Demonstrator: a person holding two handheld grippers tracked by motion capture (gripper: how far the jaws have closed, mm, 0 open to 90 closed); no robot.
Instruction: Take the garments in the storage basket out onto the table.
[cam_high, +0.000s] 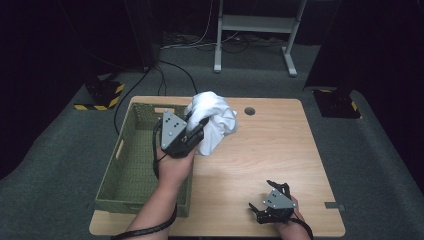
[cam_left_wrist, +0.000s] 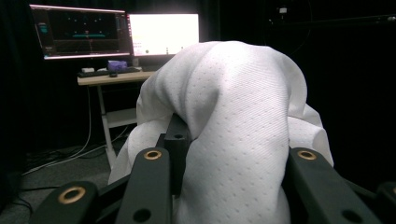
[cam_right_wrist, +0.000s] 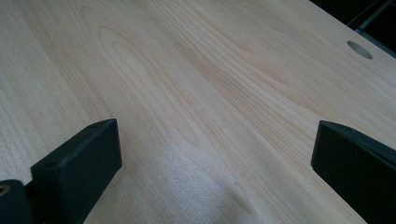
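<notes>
We have the left gripper (cam_high: 199, 131) clamped on a bunched white cloth (cam_high: 212, 122), holding it up off the table (cam_high: 280, 150); a high grip like this lets the loose folds hang clear rather than drag. The cloth sits ahead of the jaws and spills over their far side, and in the left gripper view the cloth (cam_left_wrist: 233, 130) bulges between the two black fingers (cam_left_wrist: 149, 186), which pinch it from both sides. The green basket (cam_high: 132, 165) lies just beside and below this gripper, on its left, so we judge the cloth is either bound for it or fresh out of it; we cannot tell which.

Our right gripper (cam_high: 267, 207) rests near the table's near edge, well apart from the cloth, jaws spread wide with bare wood between them (cam_right_wrist: 210, 140), likely parked out of the way.

Hard to read: how much cloth hangs behind the left gripper, whether its lower edge touches the table, and the basket floor, partly hidden by the forearm (cam_high: 160, 200). The room beyond is dark
</notes>
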